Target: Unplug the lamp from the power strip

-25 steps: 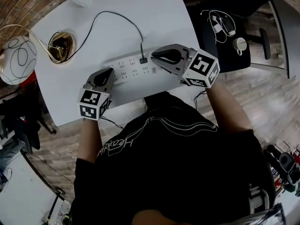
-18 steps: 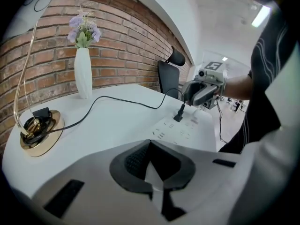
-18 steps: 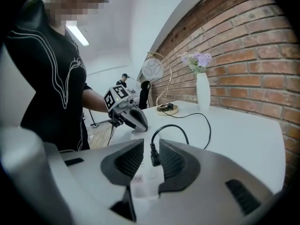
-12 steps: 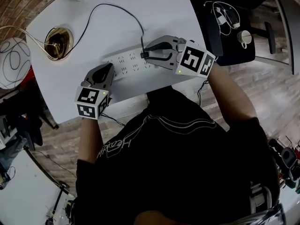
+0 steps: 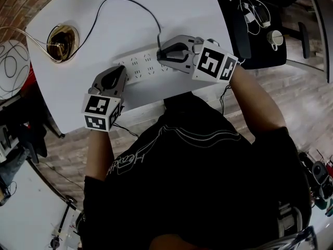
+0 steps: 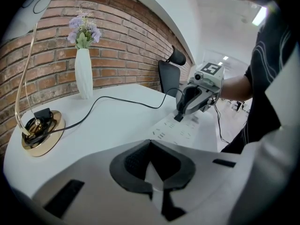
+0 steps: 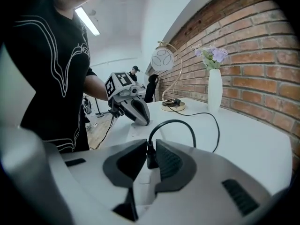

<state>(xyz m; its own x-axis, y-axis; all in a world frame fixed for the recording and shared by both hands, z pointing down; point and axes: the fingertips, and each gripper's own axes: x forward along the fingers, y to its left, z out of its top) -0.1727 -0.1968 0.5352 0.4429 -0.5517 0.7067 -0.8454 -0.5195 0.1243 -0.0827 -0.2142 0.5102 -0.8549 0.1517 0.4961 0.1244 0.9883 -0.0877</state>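
Clamping half-hidden plug (image 7: 151,158): right gripper (image 7: 151,144).

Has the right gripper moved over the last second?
Yes. The right gripper went leftward along the white power strip, from beside the black plug to closing its jaws on it.

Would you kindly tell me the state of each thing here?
plug: seated in the strip, clamped by the right gripper.
strip: flat on the table.
right gripper: shut on plug.
left gripper: shut, empty, at the strip's left end.
lamp: upright, plugged in.
vase: upright.
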